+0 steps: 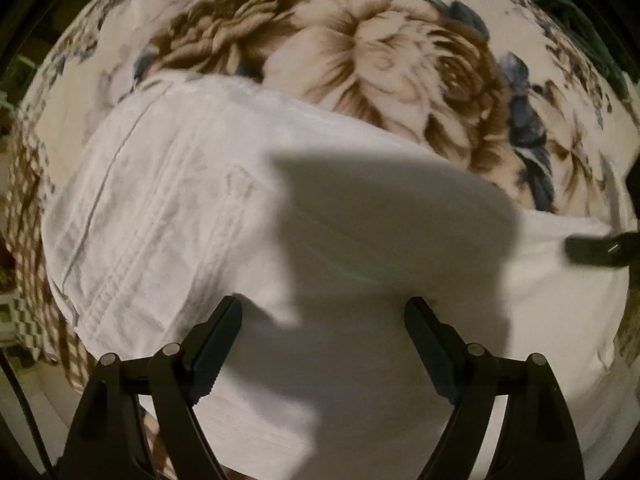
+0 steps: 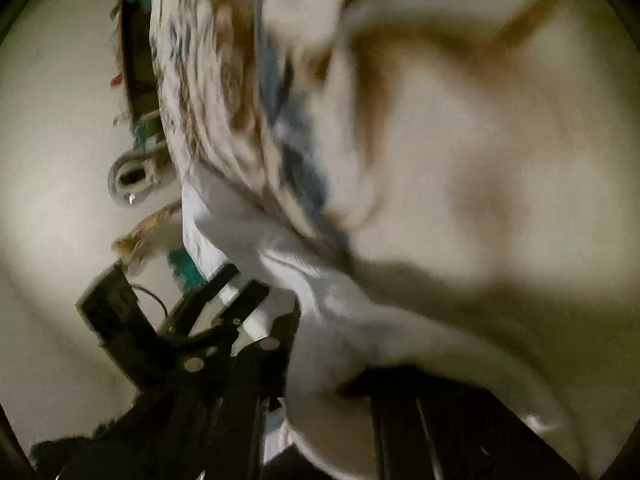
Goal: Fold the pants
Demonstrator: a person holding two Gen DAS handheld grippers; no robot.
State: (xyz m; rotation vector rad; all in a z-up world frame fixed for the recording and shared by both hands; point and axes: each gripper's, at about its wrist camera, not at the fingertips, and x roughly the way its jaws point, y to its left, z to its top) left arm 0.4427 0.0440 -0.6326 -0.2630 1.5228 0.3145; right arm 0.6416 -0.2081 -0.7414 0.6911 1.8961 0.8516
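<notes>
- L hand-held gripper [image 1: 323, 316]: jaws wide apart, nothing between them, pointing down over the white pants [image 1: 192, 216]; both fingers hang over the near part of the fabric, contact w/ cloth can't tell
- gripper shadow [image 1: 384, 216] falls dark across the middle of the pants
- pants lie spread on a floral blanket [image 1: 360, 52], cream w/ brown flowers and blue-grey leaves; seams and a stitched band visible on left part of the garment, fabric there mostly flat
- far right of L view: a black fingertip of the R hand-held gripper [image 1: 596, 248] sits at the pants' edge
- R hand-held gripper [image 2: 236, 280]: view heavily blurred; jaws nearly together w/ a fold of white pants fabric [image 2: 340, 308] pinched between the fingers, i.e. clamped on the pants; cloth drapes off to the right over the gripper body
- beyond it, floral blanket [image 2: 224, 92] runs up the frame, edge bunched
- left of blanket edge: pale surface, a round greyish object [image 2: 128, 180], something teal [image 2: 184, 268], can't ID either
</notes>
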